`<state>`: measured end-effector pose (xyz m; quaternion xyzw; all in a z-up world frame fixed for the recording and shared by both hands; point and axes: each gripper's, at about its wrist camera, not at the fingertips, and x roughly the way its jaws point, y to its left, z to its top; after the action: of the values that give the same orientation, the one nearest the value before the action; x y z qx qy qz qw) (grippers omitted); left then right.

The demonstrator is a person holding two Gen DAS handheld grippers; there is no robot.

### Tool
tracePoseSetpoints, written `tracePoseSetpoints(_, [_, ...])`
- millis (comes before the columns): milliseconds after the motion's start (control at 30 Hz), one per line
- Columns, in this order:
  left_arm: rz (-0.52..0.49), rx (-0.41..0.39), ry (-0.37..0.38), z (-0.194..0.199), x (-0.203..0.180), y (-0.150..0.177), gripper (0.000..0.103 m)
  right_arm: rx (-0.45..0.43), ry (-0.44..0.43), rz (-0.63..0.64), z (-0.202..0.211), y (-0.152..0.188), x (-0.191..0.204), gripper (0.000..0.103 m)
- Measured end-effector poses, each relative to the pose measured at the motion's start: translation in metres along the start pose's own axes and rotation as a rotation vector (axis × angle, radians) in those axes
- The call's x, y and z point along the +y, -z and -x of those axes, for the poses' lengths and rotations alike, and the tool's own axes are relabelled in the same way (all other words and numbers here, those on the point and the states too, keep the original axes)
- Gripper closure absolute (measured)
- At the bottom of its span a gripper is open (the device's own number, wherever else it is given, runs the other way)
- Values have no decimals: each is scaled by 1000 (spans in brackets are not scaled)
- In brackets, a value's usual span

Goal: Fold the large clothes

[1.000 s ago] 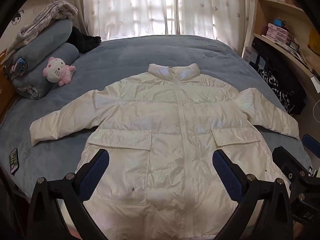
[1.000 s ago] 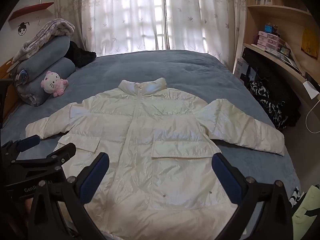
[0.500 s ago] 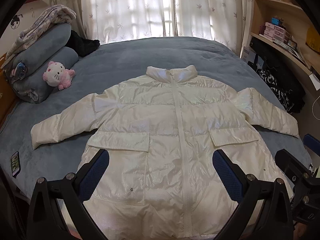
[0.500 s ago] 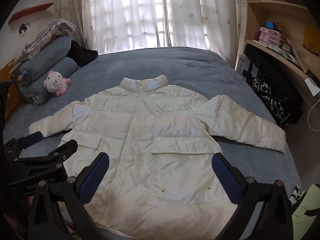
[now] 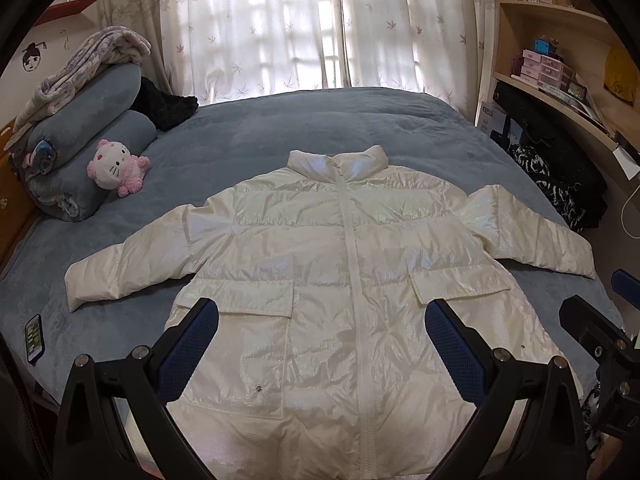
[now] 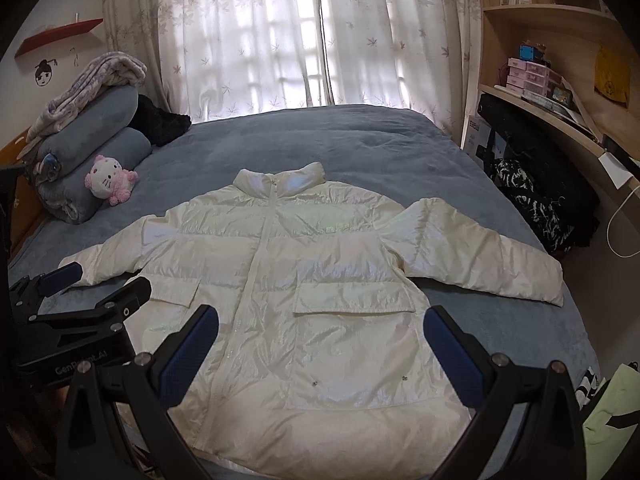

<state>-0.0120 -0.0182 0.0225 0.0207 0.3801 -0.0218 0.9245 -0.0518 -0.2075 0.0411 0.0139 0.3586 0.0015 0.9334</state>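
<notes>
A white puffer jacket [image 5: 332, 264] lies flat and zipped on the blue bed, front up, collar toward the window, both sleeves spread out to the sides. In the right wrist view the same jacket [image 6: 304, 280] fills the middle. My left gripper [image 5: 320, 336] hovers open above the jacket's lower hem, nothing between its blue pads. My right gripper [image 6: 320, 340] is open too, above the hem's right half. The left gripper [image 6: 80, 292] also shows at the left edge of the right wrist view; the right gripper [image 5: 600, 320] shows at the right edge of the left wrist view.
Rolled blue bedding [image 5: 80, 148] with a pink plush cat [image 5: 116, 166] sits at the bed's left. A phone [image 5: 34, 338] lies near the left front edge. Shelves and dark clothes [image 5: 560, 168] stand to the right. Curtains hang behind the bed [image 5: 320, 128].
Both views have risen and pulled back a little, so the jacket sits lower and smaller in frame. The jacket has not moved and both grippers stay open.
</notes>
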Motion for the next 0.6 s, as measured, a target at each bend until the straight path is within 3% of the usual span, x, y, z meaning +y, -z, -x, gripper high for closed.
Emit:
tracePoseSetpoints(300, [-60, -6, 5, -7, -29, -19, 1, -27, 4, -32, 0, -12, -30, 0])
tracePoseSetpoints(600, [-158, -158, 16, -7, -74, -62, 1, -79, 64, -128, -3, -45, -103, 0])
